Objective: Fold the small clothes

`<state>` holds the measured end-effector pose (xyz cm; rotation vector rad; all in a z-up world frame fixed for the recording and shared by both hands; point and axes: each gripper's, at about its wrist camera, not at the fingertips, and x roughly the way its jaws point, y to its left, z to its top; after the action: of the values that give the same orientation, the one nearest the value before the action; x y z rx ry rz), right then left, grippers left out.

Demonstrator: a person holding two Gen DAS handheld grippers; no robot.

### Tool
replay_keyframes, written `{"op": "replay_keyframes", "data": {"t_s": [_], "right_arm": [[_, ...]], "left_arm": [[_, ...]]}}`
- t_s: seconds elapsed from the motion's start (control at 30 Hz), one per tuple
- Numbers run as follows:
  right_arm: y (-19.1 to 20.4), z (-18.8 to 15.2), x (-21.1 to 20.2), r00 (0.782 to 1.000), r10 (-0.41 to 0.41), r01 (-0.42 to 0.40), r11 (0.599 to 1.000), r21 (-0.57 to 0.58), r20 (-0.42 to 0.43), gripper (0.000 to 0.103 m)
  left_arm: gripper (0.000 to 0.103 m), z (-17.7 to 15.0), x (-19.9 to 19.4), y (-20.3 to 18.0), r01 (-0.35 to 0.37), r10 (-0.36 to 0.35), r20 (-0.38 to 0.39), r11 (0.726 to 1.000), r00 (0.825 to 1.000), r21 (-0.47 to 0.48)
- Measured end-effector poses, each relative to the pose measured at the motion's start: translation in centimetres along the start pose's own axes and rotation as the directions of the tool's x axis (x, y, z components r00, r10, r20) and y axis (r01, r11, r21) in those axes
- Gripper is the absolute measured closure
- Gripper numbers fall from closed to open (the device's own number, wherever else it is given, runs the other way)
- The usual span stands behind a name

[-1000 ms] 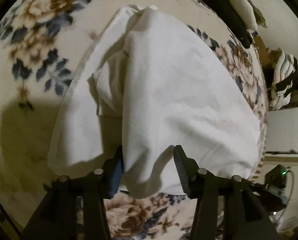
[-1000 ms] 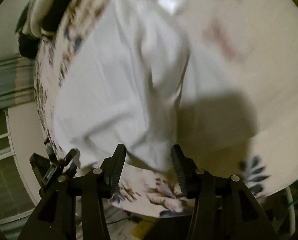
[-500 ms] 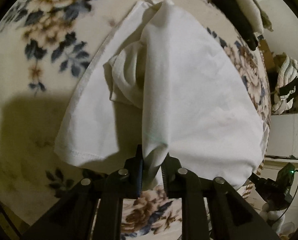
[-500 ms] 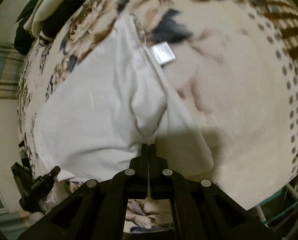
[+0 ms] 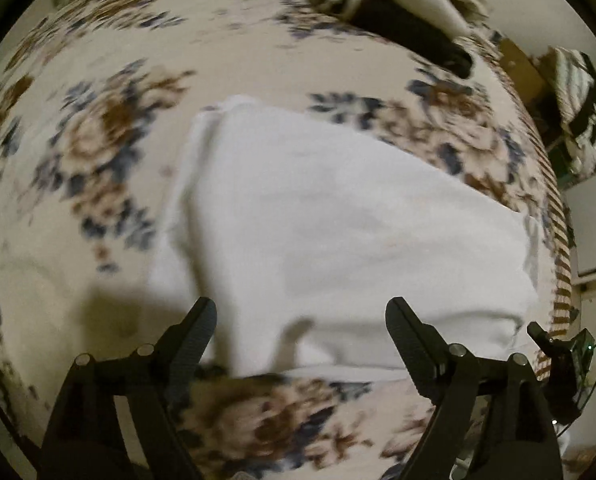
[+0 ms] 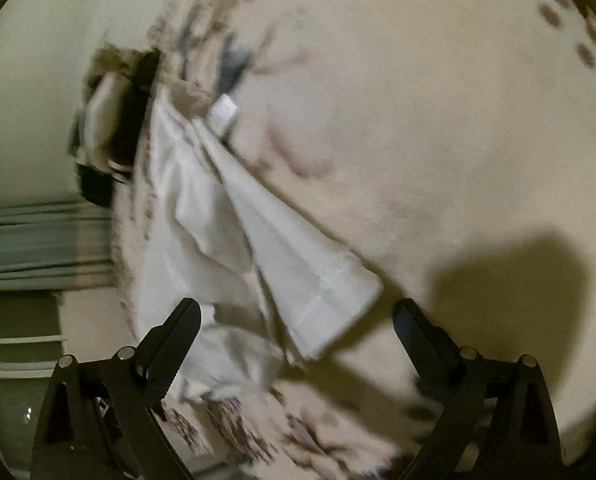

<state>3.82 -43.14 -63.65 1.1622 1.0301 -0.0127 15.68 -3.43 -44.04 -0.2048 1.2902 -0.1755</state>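
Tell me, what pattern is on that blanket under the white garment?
Cream blanket with brown and blue flowers, clearest in the left wrist view.

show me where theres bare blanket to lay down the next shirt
Most room shows in the right wrist view: the plain cream stretch of blanket right of the white shirt, up to the dotted border. In the left wrist view, the flowered part left of the shirt is also bare. The far edge is crowded by a clothes pile.

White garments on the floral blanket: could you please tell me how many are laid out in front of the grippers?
1: the white garment lies folded on the floral blanket, ahead of both open grippers. Other clothes are piled at the blanket's far edge; more may be hidden.
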Motion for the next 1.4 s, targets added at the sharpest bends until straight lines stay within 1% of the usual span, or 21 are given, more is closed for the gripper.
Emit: {"op": "replay_keyframes", "data": {"t_s": [0.1, 0.2, 0.33, 0.37, 0.4, 0.43, 0.47, 0.5, 0.57, 0.6, 0.7, 0.8, 0.9, 0.97, 1.07, 1.13, 1.2, 1.27, 1.3, 1.37, 1.4], "right_arm": [[1.4, -0.8, 1.1, 0.992, 0.116, -0.115, 0.993, -0.024, 0.047, 0.005], [2.6, -1.4, 3.0, 0.983, 0.166, -0.163, 0.986, -0.042, 0.077, 0.008], [2.1, -1.2, 4.0, 0.968, 0.2, -0.204, 0.979, 0.01, 0.149, 0.009], [1.9, -1.2, 4.0, 0.965, 0.205, -0.211, 0.977, 0.022, 0.166, 0.01], [1.6, -1.3, 3.9, 0.962, 0.202, -0.211, 0.977, 0.034, 0.182, 0.016], [1.4, -1.5, 3.8, 0.962, 0.189, -0.201, 0.979, 0.044, 0.197, 0.021], [1.3, -1.6, 3.5, 0.964, 0.169, -0.184, 0.982, 0.051, 0.205, 0.035], [1.2, -1.8, 3.5, 0.968, 0.133, -0.149, 0.987, 0.065, 0.212, 0.056], [0.8, -2.0, 3.5, 0.969, 0.113, -0.134, 0.988, 0.082, 0.218, 0.068], [1.1, -2.1, 3.5, 0.97, 0.102, -0.122, 0.989, 0.078, 0.222, 0.077], [2.4, -2.3, 3.0, 0.97, 0.064, -0.078, 0.996, 0.052, 0.235, 0.085], [4.6, -2.4, 2.2, 0.967, 0.006, -0.01, 1.0, 0.014, 0.254, 0.087], [8.7, -2.8, 1.2, 0.957, -0.06, 0.09, 0.992, -0.093, 0.283, 0.088], [12.4, -3.3, 1.0, 0.948, -0.097, 0.16, 0.968, -0.191, 0.303, 0.088], [18.3, -5.0, 1.9, 0.934, -0.151, 0.272, 0.887, -0.373, 0.323, 0.088], [22.7, -6.9, 4.2, 0.927, -0.184, 0.335, 0.8, -0.498, 0.328, 0.088], [26.6, -9.2, 7.0, 0.928, -0.197, 0.356, 0.717, -0.6, 0.316, 0.088], [29.4, -13.0, 10.0, 0.932, -0.219, 0.362, 0.614, -0.702, 0.289, 0.088], [30.9, -15.0, 12.2, 0.933, -0.236, 0.36, 0.551, -0.753, 0.273, 0.088], [32.5, -19.3, 16.9, 0.923, -0.317, 0.344, 0.424, -0.838, 0.219, 0.088], [32.7, -21.3, 19.6, 0.906, -0.386, 0.324, 0.361, -0.875, 0.177, 0.088]], "left_arm": [[0.017, 0.4, 1.8, -2.3, 0.009, -0.009, -0.007, 0.999, 1.0, 0.031], [0.017, 0.7, 4.1, -4.2, -0.018, 0.02, -0.031, 0.998, 0.999, 0.065], [0.017, 0.6, 6.0, -4.7, -0.054, 0.059, -0.059, 0.996, 0.997, 0.076], [0.017, 0.6, 6.3, -4.6, -0.057, 0.062, -0.065, 0.996, 0.996, 0.075], [0.017, 0.6, 6.5, -4.5, -0.063, 0.068, -0.069, 0.995, 0.995, 0.076], [0.017, 0.6, 6.6, -4.5, -0.069, 0.075, -0.07, 0.995, 0.995, 0.078], [0.017, 0.5, 6.6, -4.6, -0.07, 0.075, -0.067, 0.994, 0.995, 0.081], [0.017, 0.4, 6.6, -4.6, -0.072, 0.077, -0.065, 0.994, 0.995, 0.085], [0.017, 0.3, 6.6, -4.7, -0.077, 0.083, -0.065, 0.993, 0.994, 0.092], [0.017, 0.3, 6.8, -4.9, -0.078, 0.084, -0.067, 0.993, 0.994, 0.091], [0.017, 0.3, 6.6, -4.7, -0.065, 0.07, -0.073, 0.996, 0.995, 0.065], [0.017, 0.0, 5.3, -3.7, -0.044, 0.045, -0.063, 0.999, 0.997, 0.02], [0.017, 0.0, 3.3, -1.9, -0.029, 0.028, -0.033, 0.999, 0.999, -0.031], [0.017, -0.1, 1.6, -0.1, -0.022, 0.021, -0.007, 0.997, 1.0, -0.077], [0.017, -0.9, -1.0, 3.7, -0.031, 0.036, 0.028, 0.987, 0.999, -0.158], [0.017, -1.6, -2.6, 6.7, -0.046, 0.057, 0.043, 0.974, 0.997, -0.221], [0.017, -2.7, -3.9, 9.9, -0.057, 0.074, 0.05, 0.957, 0.996, -0.286], [0.017, -4.0, -4.7, 12.9, -0.083, 0.105, 0.046, 0.935, 0.993, -0.346], [0.017, -4.6, -5.0, 14.3, -0.097, 0.121, 0.043, 0.924, 0.992, -0.369], [0.017, -6.2, -5.4, 16.7, -0.129, 0.154, 0.026, 0.9, 0.988, -0.415], [0.017, -6.9, -5.4, 17.8, -0.14, 0.163, 0.015, 0.888, 0.987, -0.438]]}}
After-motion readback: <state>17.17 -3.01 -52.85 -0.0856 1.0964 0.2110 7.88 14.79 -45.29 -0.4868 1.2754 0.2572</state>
